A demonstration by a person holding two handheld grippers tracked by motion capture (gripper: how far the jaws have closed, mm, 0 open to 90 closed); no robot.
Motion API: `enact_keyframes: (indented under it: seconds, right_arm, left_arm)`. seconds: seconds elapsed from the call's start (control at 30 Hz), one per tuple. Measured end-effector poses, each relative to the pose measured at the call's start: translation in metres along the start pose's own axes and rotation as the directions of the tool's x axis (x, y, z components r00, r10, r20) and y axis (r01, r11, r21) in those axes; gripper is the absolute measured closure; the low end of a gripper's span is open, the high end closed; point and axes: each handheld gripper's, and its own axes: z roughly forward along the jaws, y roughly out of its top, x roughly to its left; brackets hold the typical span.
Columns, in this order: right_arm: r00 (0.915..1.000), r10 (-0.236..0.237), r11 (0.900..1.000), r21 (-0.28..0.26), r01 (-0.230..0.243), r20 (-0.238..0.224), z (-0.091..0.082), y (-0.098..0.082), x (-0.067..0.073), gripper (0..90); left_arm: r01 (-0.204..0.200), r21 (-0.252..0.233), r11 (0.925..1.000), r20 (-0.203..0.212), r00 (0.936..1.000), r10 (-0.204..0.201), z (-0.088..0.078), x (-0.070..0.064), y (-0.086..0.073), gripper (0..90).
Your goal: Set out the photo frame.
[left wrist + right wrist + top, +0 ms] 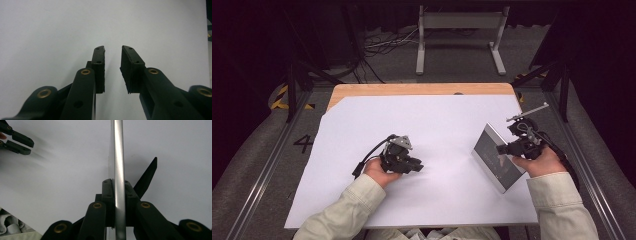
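So the right gripper point(117, 192) is clamped on the thin edge of a silver picture frame point(118, 150), pads pressed against both of its faces. In the right gripper view the frame's rim runs straight up the middle of the shot, and its black stand point(147, 177) sticks out to the right behind it. From the high view the frame point(496, 157) sits at the right side of the shot, tilted, with its lower corner down on the white sheet point(432, 125) and the right gripper point(512, 149) biting its right edge, hand just behind it.

The left gripper point(112, 65) has its jaws apart with nothing between them, just bare white sheet ahead. In the high view it point(414, 165) is low and left of centre, jaws pointing right toward the frame but well apart from it. It also turns up in the upper left corner of the right gripper view.

Room-wise: a wide patch of bare sheet lies between the two grippers. The frame is near the sheet's right edge, and a strip of wooden table point(412, 89) peeks out along the top.
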Motion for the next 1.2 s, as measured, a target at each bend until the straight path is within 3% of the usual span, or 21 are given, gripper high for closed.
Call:
enact_keyframes:
  seconds: [0.47, 0.6, 0.73, 0.8, 0.83, 0.87, 1.03, 1.2]
  right_arm:
    - [0.9926, -0.121, 0.993, -0.004, 0.121, -0.013, 0.001, 0.032, 0.009, 83.2]
    - [0.9843, -0.174, 0.985, -0.011, 0.174, -0.029, 0.004, 0.042, 0.014, 83.2]
    - [0.9671, -0.252, 0.968, -0.029, 0.251, -0.037, 0.004, 0.050, 0.020, 83.2]
    - [0.9505, -0.308, 0.951, -0.030, 0.307, -0.040, 0.006, 0.053, 0.024, 83.2]
    - [0.9505, -0.308, 0.951, -0.030, 0.307, -0.040, 0.006, 0.053, 0.024, 83.2]
    - [0.9377, -0.345, 0.939, -0.019, 0.344, -0.043, 0.009, 0.057, 0.030, 83.2]
    - [0.9194, -0.389, 0.921, -0.024, 0.388, -0.056, 0.014, 0.066, 0.036, 83.2]
    - [0.8954, -0.439, 0.899, -0.029, 0.438, -0.076, 0.017, 0.073, 0.041, 83.2]
  left_arm:
    - [0.055, -0.032, 0.9980, -0.049, 0.9972, -0.057, -0.020, 0.003, -0.020, 70.8]
    - [0.077, -0.045, 0.9960, -0.065, 0.9947, -0.080, -0.025, 0.006, -0.026, 69.9]
    - [0.095, -0.050, 0.9942, -0.071, 0.9925, -0.099, -0.029, 0.008, -0.031, 69.7]
    - [0.097, -0.048, 0.9941, -0.074, 0.9922, -0.100, -0.030, 0.009, -0.032, 69.3]
    - [0.097, -0.048, 0.9941, -0.074, 0.9922, -0.100, -0.030, 0.009, -0.032, 69.2]
    - [0.107, -0.047, 0.9932, -0.075, 0.9911, -0.110, -0.030, 0.010, -0.033, 69.2]
    - [0.116, -0.051, 0.9920, -0.081, 0.9895, -0.120, -0.033, 0.012, -0.036, 69.1]
    - [0.130, -0.053, 0.9901, -0.086, 0.9872, -0.134, -0.035, 0.013, -0.039, 69.1]
